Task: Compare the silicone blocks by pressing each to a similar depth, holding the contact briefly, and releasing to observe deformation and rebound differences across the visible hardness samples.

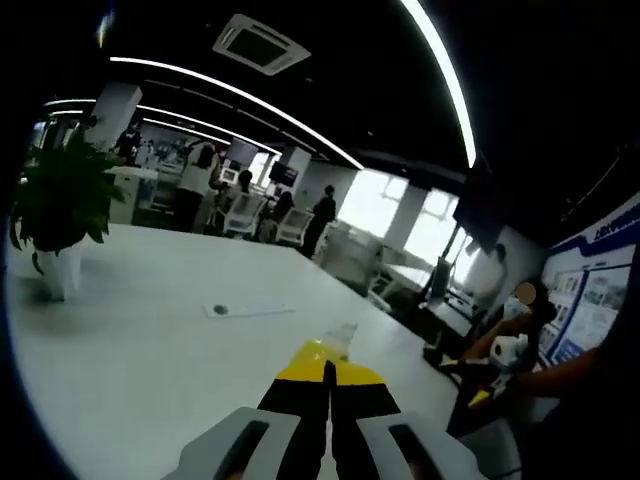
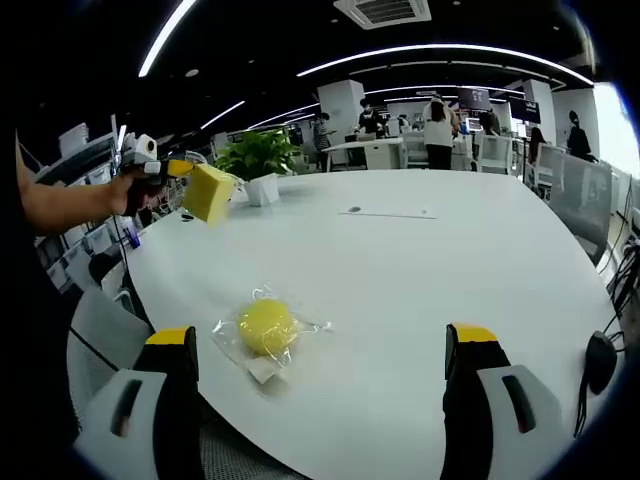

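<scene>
1. The left gripper [image 1: 328, 385] has its two jaws squeezed together on a yellow block [image 2: 208, 193]. In the right gripper view you can see a hand holding that block up in the air, over the far left edge of the white table [image 2: 480, 270].
2. In the left gripper view, just a thin bit of yellow and some clear wrap peeks out past the jaw tips.
3. The right gripper [image 2: 320, 350] has its jaws spread wide with nothing between them.
4. A round yellow ball in a clear bag [image 2: 267, 327] lies on the table near the front edge, between the wide jaws but a little to the left.
5. To squeeze well, I think you should press slowly, stop at the same depth each time, hold for a moment, then let go and watch the block puff back.
6. The ball would need the right jaws to be centred on it first.
7. Hard to see: how deep the block is squashed, because the jaws cover it.
8. A flat thing [image 2: 385, 212] lies far off on the table; I cannot tell what it is.
</scene>
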Motion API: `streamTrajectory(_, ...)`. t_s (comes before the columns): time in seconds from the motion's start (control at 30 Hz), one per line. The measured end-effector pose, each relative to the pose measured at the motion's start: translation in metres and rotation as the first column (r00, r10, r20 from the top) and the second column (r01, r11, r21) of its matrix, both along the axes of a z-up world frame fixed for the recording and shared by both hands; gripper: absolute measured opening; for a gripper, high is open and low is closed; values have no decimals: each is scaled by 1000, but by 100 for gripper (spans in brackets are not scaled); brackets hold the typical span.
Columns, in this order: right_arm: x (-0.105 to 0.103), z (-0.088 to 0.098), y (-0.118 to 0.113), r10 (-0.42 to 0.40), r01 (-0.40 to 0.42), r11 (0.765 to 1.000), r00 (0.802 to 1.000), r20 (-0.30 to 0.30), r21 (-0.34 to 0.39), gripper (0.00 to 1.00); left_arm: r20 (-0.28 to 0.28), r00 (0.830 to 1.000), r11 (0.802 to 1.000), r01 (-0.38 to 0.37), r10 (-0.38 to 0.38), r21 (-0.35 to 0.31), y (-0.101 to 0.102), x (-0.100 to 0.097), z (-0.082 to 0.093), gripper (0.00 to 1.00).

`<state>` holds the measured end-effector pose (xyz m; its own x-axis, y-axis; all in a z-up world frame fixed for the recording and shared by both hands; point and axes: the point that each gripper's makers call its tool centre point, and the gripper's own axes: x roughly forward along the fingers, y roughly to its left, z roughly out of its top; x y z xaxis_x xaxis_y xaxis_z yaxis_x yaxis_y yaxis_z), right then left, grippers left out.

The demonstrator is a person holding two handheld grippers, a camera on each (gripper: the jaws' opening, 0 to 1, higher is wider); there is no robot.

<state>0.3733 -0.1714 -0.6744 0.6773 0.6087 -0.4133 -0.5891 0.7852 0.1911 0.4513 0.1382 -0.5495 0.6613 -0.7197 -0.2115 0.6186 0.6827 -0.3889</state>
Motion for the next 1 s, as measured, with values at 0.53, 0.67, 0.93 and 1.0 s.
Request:
streamTrajectory(0.53, -5, 3, 7, 15, -15, 1000, 1000, 5, 4, 96, 100, 994, 998, 55, -52, -37, -15, -9, 61, 0)
streamTrajectory(0.67, -4, 5, 6, 15, -15, 1000, 1000, 8, 6, 96, 142, 988, 996, 71, -63, -53, -25, -12, 89, 0)
streamTrajectory(0.93, -2, 9, 7, 7, -8, 1000, 1000, 19, 20, 96, 152, 984, 994, 100, -92, -45, -37, -17, 101, 0)
streamTrajectory(1.0, -3, 9, 7, 5, -5, 1000, 1000, 20, 25, 96, 151, 984, 994, 101, -93, -44, -38, -18, 101, 0)
